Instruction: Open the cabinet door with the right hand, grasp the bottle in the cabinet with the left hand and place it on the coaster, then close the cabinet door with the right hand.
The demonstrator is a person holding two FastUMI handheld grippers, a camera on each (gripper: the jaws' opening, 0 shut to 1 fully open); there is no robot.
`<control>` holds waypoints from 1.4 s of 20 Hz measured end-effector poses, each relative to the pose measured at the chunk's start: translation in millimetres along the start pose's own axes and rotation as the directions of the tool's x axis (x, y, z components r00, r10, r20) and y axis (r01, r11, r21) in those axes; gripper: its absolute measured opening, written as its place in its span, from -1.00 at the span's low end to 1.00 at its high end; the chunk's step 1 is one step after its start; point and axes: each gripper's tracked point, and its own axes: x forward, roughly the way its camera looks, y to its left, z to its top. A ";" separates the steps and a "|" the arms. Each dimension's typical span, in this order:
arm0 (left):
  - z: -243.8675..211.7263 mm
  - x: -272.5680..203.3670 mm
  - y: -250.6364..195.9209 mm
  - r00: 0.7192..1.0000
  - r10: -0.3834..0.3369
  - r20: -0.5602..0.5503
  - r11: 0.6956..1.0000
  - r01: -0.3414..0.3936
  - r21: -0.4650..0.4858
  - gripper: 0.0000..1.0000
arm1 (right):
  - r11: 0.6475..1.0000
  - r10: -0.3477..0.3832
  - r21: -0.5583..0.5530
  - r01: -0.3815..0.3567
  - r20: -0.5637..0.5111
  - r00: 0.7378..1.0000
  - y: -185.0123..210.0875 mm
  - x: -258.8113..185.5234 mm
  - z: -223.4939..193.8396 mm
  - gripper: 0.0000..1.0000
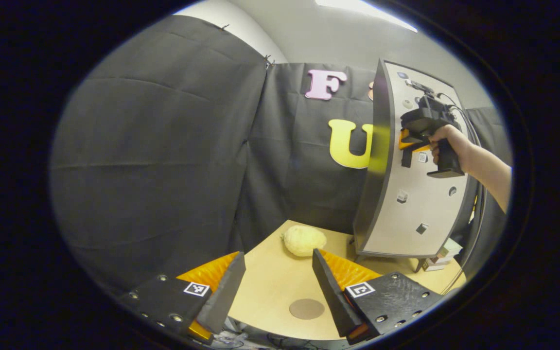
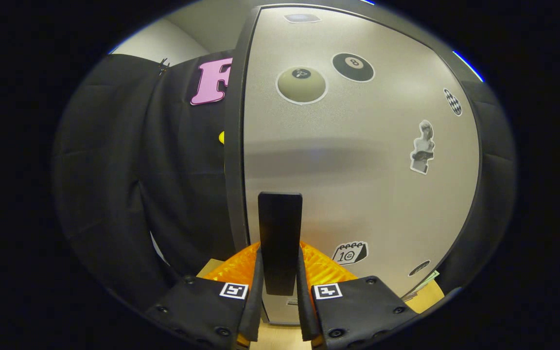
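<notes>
The grey cabinet door [image 1: 411, 214] carries several stickers and stands at the right of the wooden table [image 1: 270, 291]. In the right gripper view my right gripper [image 2: 280, 262] is shut on the door's upright black handle [image 2: 280, 233], both fingers pressing its sides. The left gripper view shows that gripper [image 1: 409, 141] against the door, held by a hand [image 1: 447, 141]. My left gripper [image 1: 277, 255] hangs open and empty above the table's near part. A round brown coaster [image 1: 306, 308] lies flat just below it. The bottle is hidden inside the cabinet.
A pale yellow lumpy object [image 1: 304, 240] lies on the table between the coaster and the cabinet's dark left side [image 1: 379, 146]. Small boxes [image 1: 443, 255] sit beside the cabinet's foot at the right. Black cloth walls close the back and left.
</notes>
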 end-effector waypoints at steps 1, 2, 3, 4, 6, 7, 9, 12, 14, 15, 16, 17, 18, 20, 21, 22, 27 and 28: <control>-0.4 -0.8 -0.9 1.000 -0.002 0.000 1.000 0.002 0.002 0.72 | 1.000 0.011 -0.017 -0.011 0.005 1.000 0.2 0.7 -0.8 -0.36; -2.7 -2.5 -2.4 1.000 -0.005 -0.003 1.000 0.005 -0.001 0.72 | 1.000 0.020 -0.016 -0.020 0.010 1.000 -0.1 0.6 -0.8 -0.36; -4.4 -3.7 -3.6 1.000 -0.007 -0.008 1.000 0.007 -0.005 0.72 | 1.000 0.030 -0.006 -0.030 0.011 0.999 0.9 0.6 -0.2 -0.48; -8.0 -4.9 -3.3 1.000 -0.009 -0.014 1.000 0.009 -0.009 0.66 | 0.999 0.039 0.008 -0.039 0.003 0.999 -0.2 0.2 -2.1 -0.46; -13.8 -6.7 -4.7 1.000 -0.011 -0.025 1.000 0.011 -0.011 0.72 | 0.999 0.047 -0.005 -0.047 0.003 0.999 0.4 0.0 -0.6 -0.60; -14.5 -7.4 -7.1 1.000 -0.014 -0.025 1.000 0.013 -0.011 0.72 | 0.999 0.050 -0.015 -0.050 -0.002 0.999 0.3 -1.1 -1.3 -0.61; -18.4 -9.0 -12.2 0.999 -0.017 -0.031 1.000 0.017 -0.010 0.72 | 0.997 0.073 -0.016 -0.073 -0.010 0.997 0.6 -3.0 -3.2 -0.67; -15.2 -12.2 -26.0 0.999 -0.022 -0.031 1.000 0.021 -0.012 0.66 | 0.993 0.117 -0.028 -0.117 -0.001 0.993 0.1 -8.7 -3.8 -0.68; -9.3 -16.0 -38.1 1.000 -0.021 -0.021 1.000 0.021 -0.014 0.66 | 0.988 0.150 -0.036 -0.150 0.008 0.989 -0.2 -15.6 -5.2 -0.67; -7.0 -18.4 -43.1 1.000 -0.018 -0.017 1.000 0.018 -0.011 0.66 | 0.985 0.171 -0.038 -0.170 0.010 0.985 -0.9 -19.7 -5.7 -0.67; -7.8 -23.2 -48.3 1.000 -0.013 -0.020 1.000 0.013 -0.006 0.66 | 0.980 0.195 -0.041 -0.194 0.010 0.981 -1.9 -23.4 -6.7 -0.67; -7.5 -29.1 -53.8 1.000 -0.010 -0.022 1.000 0.010 -0.003 0.72 | 0.974 0.221 -0.042 -0.220 0.004 0.975 -3.3 -29.4 -7.5 -0.67; -7.6 -37.7 -59.2 1.000 -0.007 -0.021 1.000 0.007 -0.002 0.66 | 0.970 0.241 -0.041 -0.240 -0.001 0.971 -3.4 -31.9 -9.7 -0.67; -2.4 -50.0 -68.9 1.000 0.002 -0.020 1.000 -0.002 -0.005 0.66 | 0.957 0.285 -0.045 -0.286 -0.016 0.958 -4.4 -34.5 -9.7 -0.72; 0.4 -56.7 -73.7 1.000 0.011 -0.020 1.000 -0.011 -0.004 0.66 | 0.951 0.304 -0.046 -0.305 -0.023 0.952 -5.7 -33.8 -8.9 -0.67; -0.5 -64.9 -80.1 1.000 0.019 -0.023 1.000 -0.019 -0.005 0.72 | 0.946 0.320 -0.049 -0.321 -0.031 0.947 -6.7 -32.8 -7.7 -0.68; 3.7 -104.3 -115.7 1.000 0.019 -0.013 1.000 -0.018 0.010 0.66 | 0.919 0.391 -0.037 -0.393 -0.045 0.919 -12.8 -33.6 -6.8 -0.68; 3.4 -109.3 -121.6 1.000 0.018 -0.011 1.000 -0.018 0.022 0.66 | 0.914 0.402 -0.038 -0.403 -0.045 0.915 -12.8 -33.0 -6.6 -0.68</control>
